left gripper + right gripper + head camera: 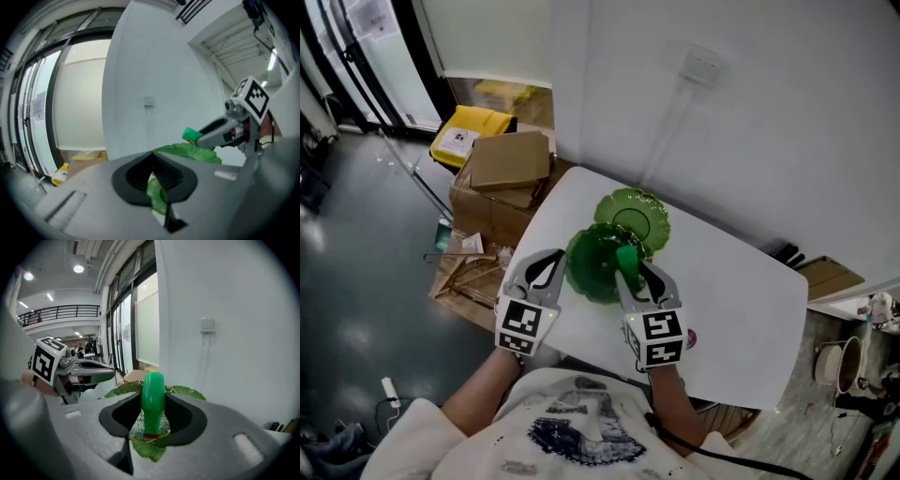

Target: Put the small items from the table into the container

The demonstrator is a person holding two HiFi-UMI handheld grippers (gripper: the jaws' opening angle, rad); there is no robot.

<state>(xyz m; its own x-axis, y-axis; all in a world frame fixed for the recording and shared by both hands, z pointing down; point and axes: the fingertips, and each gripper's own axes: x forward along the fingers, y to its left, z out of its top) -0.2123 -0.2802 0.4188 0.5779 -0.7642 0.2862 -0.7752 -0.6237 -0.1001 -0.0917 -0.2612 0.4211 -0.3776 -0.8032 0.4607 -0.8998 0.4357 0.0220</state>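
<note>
Surface: the white surface (pixel 741 309) is bearing two green glass dishes (pixel 637 214).
Right tool (pixel 630 265): clamping a green bottle-shaped item (pixel 153 392) above the nearer dish (pixel 584 274).
Left tool (pixel 546 270): hanging closed, empty (beside that dish).
Next: probably lowering, then releasing.

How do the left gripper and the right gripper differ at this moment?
The left gripper is shut with nothing between its jaws; the right gripper is shut on a green item. The left gripper is beside the rim of the near green dish; the right gripper reaches over it. Both point toward that dish.
</note>
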